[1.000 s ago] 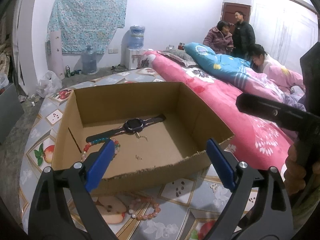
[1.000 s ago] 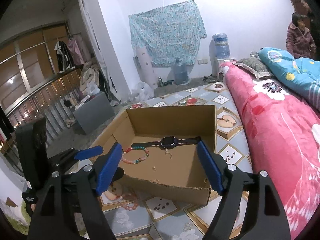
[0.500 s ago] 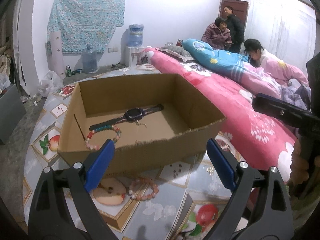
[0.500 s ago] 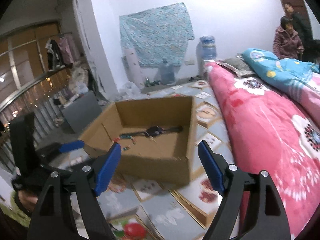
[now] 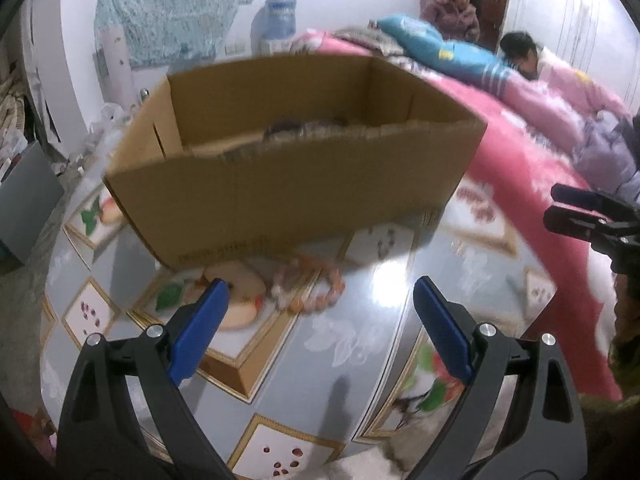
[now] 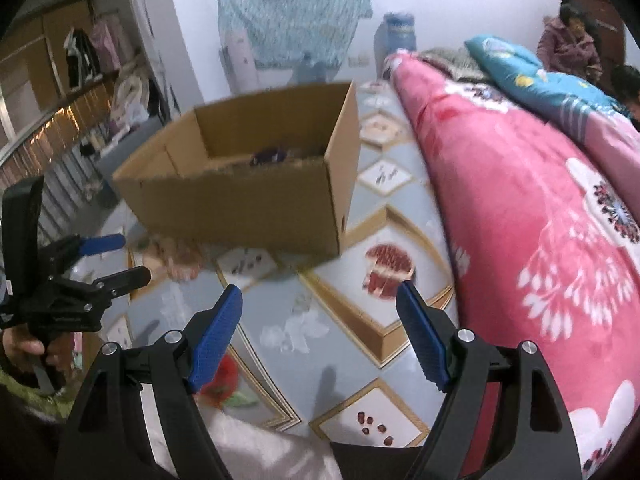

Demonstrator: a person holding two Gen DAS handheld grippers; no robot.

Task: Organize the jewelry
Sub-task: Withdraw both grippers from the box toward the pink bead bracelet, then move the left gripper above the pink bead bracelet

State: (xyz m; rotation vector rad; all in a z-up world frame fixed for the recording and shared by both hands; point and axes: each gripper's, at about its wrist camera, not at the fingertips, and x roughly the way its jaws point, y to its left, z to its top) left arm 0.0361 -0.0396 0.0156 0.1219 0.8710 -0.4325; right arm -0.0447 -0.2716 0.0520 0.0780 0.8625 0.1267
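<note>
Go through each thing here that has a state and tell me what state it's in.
Brown cardboard box: open-topped, upright, a dark item inside.
Pink beaded bracelet: lying on the tabletop outside the box.
Left gripper: open, empty.
Right gripper: open, empty.

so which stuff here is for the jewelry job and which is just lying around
For the job:
- pink bracelet on the table, in front of the box
- cardboard box
- watch inside it, barely visible
- left gripper and right gripper, both open and empty

Just lying about:
- pink quilt
- blue pillow
- water dispenser
- wall cloth
</note>
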